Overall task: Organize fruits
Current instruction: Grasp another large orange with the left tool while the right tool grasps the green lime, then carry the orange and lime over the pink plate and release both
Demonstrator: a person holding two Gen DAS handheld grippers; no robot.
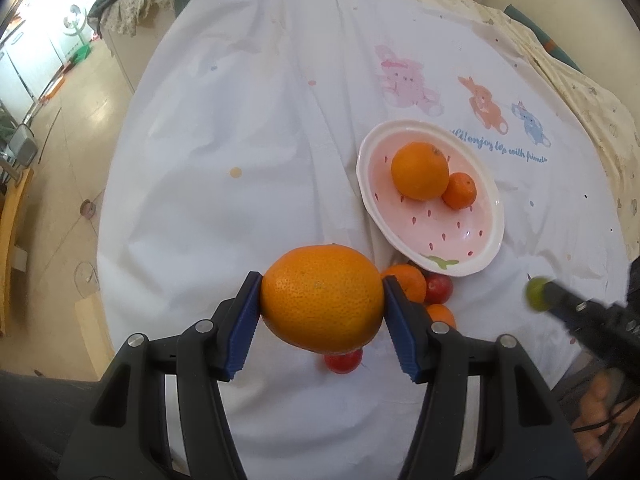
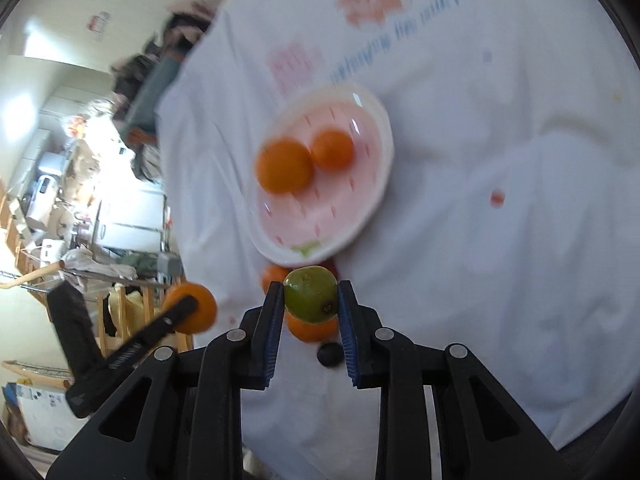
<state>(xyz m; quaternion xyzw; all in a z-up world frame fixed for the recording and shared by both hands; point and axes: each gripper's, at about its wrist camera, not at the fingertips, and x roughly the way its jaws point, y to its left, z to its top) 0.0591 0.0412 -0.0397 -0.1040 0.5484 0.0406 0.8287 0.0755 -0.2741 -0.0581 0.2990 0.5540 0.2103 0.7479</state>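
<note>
My left gripper [image 1: 322,298] is shut on a large orange [image 1: 322,298], held above the white tablecloth. My right gripper [image 2: 310,296] is shut on a small green fruit [image 2: 310,294]; the same fruit [image 1: 537,299] shows at the right of the left wrist view. A pink strawberry-pattern bowl [image 1: 472,236] holds an orange [image 1: 419,171] and a smaller mandarin [image 1: 460,191]. Loose on the cloth near the bowl lie mandarins [image 1: 412,280], a red fruit [image 1: 439,288] and another red fruit [image 1: 343,361]. A small dark berry [image 2: 329,355] lies under the right gripper.
The white tablecloth [image 1: 248,128] with cartoon animal prints covers the table; its left edge drops to the floor [image 1: 72,184]. Kitchen furniture and clutter stand far left. A person's hand [image 1: 600,412] holds the right gripper's handle at lower right.
</note>
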